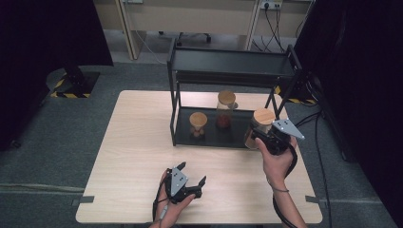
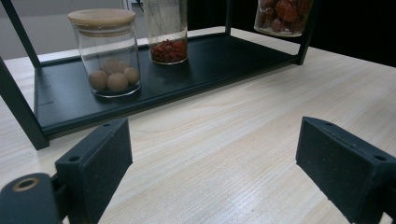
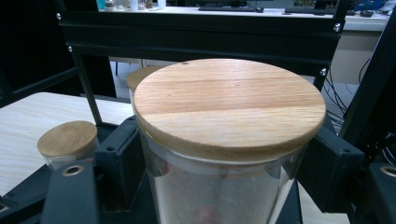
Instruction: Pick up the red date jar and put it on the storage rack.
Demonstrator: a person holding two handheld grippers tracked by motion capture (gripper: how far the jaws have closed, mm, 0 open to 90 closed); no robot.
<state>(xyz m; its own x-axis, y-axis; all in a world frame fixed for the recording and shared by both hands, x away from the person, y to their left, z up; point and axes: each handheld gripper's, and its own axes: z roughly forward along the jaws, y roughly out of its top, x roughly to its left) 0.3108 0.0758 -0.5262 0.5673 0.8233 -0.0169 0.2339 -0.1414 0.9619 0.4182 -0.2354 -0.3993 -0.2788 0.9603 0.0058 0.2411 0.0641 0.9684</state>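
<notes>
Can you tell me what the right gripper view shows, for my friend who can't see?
The right tongs squeeze a glass jar with a round wooden lid. Behind stands a black rack and a smaller lidded jar.

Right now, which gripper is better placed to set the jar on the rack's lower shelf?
Right. The right gripper is already shut on the lidded jar, at the lower shelf's right end. The left gripper rests open and empty on the table, well short of the rack.

jar (image 1: pixel 259 127): clear glass, round wooden lid (image 3: pixel 229 105), reddish-brown contents
pose: upright
place: right end of shelf
</notes>
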